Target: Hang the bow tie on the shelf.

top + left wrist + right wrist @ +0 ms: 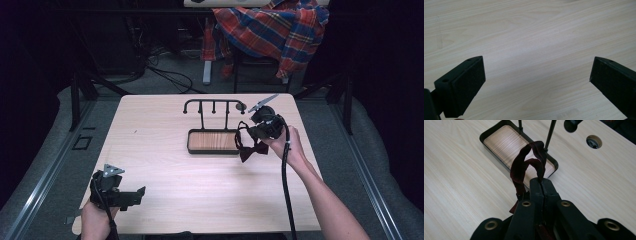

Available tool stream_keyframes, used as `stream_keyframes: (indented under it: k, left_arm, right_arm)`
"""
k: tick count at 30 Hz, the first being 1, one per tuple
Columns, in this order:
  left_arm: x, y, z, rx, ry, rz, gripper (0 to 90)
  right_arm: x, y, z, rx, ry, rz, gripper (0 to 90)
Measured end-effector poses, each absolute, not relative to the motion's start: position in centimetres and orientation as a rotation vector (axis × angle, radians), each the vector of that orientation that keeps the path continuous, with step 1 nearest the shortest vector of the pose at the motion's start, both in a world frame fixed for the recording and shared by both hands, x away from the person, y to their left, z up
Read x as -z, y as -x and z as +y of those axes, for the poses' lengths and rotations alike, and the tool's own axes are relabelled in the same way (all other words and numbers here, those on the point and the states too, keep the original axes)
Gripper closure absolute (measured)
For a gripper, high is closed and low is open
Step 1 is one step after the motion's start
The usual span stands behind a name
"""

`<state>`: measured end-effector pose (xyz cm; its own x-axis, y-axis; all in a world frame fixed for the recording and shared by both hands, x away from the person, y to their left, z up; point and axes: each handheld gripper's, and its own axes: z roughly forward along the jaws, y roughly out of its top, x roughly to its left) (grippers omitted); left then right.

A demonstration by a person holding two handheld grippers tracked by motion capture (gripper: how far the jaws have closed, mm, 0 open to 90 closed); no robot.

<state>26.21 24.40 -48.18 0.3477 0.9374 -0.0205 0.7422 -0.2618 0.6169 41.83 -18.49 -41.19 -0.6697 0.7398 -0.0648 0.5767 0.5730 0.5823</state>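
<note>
while the tray point(212, 141) (wood-lined) holds nothing, right gripper point(541, 182) pinches the bow tie point(524, 167).

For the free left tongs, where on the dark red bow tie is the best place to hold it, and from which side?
Probably the strap loop. It stands open above the right tongs, which pinch one end of it, while the bow hangs below. The left tongs, open, could come level from the tray side and close across the band.
</note>
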Motion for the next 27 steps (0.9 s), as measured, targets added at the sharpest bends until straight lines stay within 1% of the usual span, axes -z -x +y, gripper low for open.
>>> stream_keyframes:
  k: [27]
  left_arm:
    - [48.2,-26.2,24.4,-0.477,-2.087,1.459,0.1]
  right_arm:
    - [38.2,-43.3,-18.4,-0.843,-1.081,2.427,89.1]
